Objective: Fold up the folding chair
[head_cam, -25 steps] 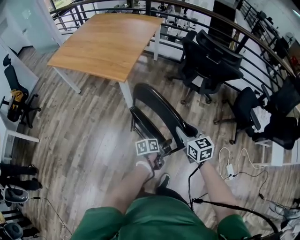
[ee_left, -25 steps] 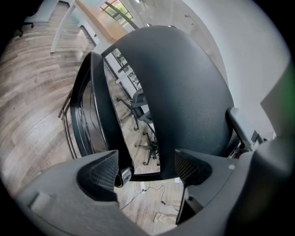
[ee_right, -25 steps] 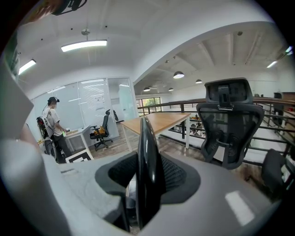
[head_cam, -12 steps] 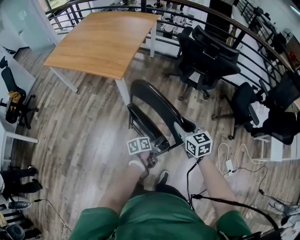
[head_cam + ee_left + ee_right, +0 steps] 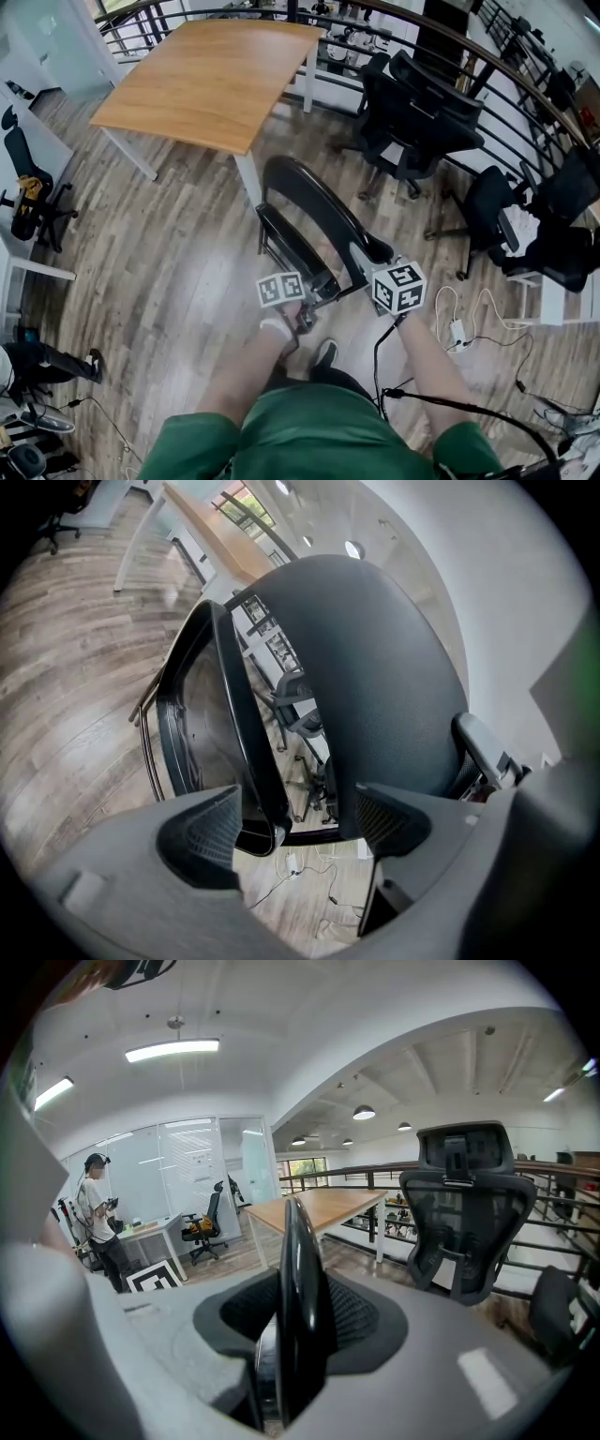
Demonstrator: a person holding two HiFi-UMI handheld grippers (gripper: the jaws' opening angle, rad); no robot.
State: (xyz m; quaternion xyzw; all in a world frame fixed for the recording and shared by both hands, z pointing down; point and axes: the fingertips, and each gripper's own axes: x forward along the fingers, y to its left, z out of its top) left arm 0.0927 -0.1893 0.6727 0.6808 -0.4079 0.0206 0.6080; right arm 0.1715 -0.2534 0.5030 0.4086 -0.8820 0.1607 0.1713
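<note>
On the wood floor point(image 5: 187, 272), just off the corner of the wooden table point(image 5: 216, 84), stands the black folding chair point(image 5: 328, 217). It's close in front of the person's feet point(image 5: 325, 356). It looks mostly collapsed: the two dark panels sit near each other with a narrow gap between.

Left gripper point(image 5: 298, 822): at the chair's near, lower end. Fingers spread wide, straddling the chair. The thin black rim point(image 5: 248, 752) runs down right beside one pad point(image 5: 202, 832). The big curved panel point(image 5: 375, 677) comes down at the opposite pad. Floor and a cable show through the gap between rim and panel. Each pad sits right at a chair part, but can't tell if they actually squeeze.

Right gripper point(image 5: 302, 1307): at the chair's upper edge, on the side toward the office chairs point(image 5: 422, 122). Fingers pinch that edge point(image 5: 298, 1269). The thin black edge stands upright and fills the gap, with a mesh pad point(image 5: 352, 1316) tight on either side. A bit of chrome tube point(image 5: 266, 1363) shows just beside it, low down.

Around it: a curved railing point(image 5: 525, 103) behind the office chairs and cables point(image 5: 459, 333) on the floor to the right. The right gripper view shows another person point(image 5: 94, 1204) standing far off by a desk.
</note>
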